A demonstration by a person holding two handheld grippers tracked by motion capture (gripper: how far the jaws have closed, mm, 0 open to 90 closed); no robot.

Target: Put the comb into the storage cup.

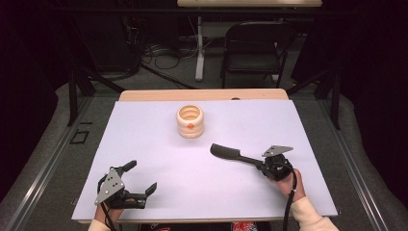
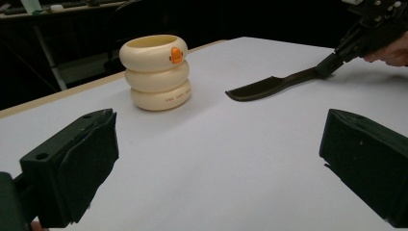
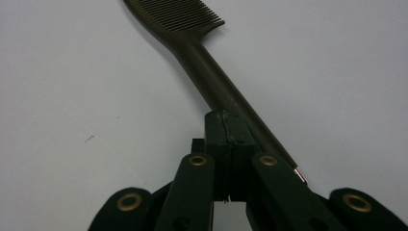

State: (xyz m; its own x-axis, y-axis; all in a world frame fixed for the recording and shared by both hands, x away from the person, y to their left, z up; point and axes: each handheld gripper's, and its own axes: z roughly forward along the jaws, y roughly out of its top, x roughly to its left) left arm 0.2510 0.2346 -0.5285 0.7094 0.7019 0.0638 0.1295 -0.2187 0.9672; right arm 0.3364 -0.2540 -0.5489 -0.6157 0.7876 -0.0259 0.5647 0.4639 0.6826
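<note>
Black jaws of the right gripper are pressed together on the handle of the dark comb, which reaches from them across the white table toward the cream ringed cup. Its handle end is hidden under the jaws in the right gripper view, which alone shows the fine teeth. Well apart, the left gripper rests spread wide, holding nothing.

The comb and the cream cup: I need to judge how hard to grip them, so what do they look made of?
The comb, clamped by its handle in the right gripper, looks like dark moulded plastic, matte with a faint sheen along the handle and fine even teeth. The cup looks like smooth cream plastic or glazed ceramic: three stacked rounded rings, soft gloss, an orange mark; which of the two I can't tell.
</note>
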